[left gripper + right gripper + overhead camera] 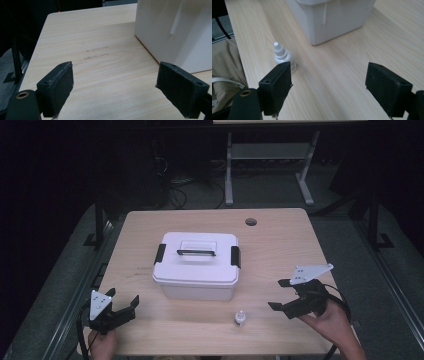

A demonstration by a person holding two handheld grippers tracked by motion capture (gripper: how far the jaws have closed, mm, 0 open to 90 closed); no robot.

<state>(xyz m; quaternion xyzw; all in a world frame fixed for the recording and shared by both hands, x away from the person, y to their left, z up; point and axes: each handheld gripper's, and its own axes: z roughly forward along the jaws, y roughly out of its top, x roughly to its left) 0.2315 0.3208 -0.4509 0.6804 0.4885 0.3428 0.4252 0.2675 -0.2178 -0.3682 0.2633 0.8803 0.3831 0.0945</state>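
Observation:
A white lidded storage box [196, 265] with black side latches and a black-edged handle stands in the middle of the wooden table [150, 225]. A small white dropper bottle [240, 317] stands upright near the front edge, in front of the box. My left gripper [122, 303] hovers open at the front left, with the box's side [175, 30] ahead to its right. My right gripper [281, 295] is open at the front right, angled toward the bottle [282, 56] and the box [332, 17]. Nothing sits between either pair of jaws.
A round cable hole [251, 222] lies near the table's far edge. Beyond the table stand a grey desk frame [267, 165] and cables on the dark floor. Metal rails [75, 285] run along both sides. A beige garment [224, 65] lies below the table's front edge.

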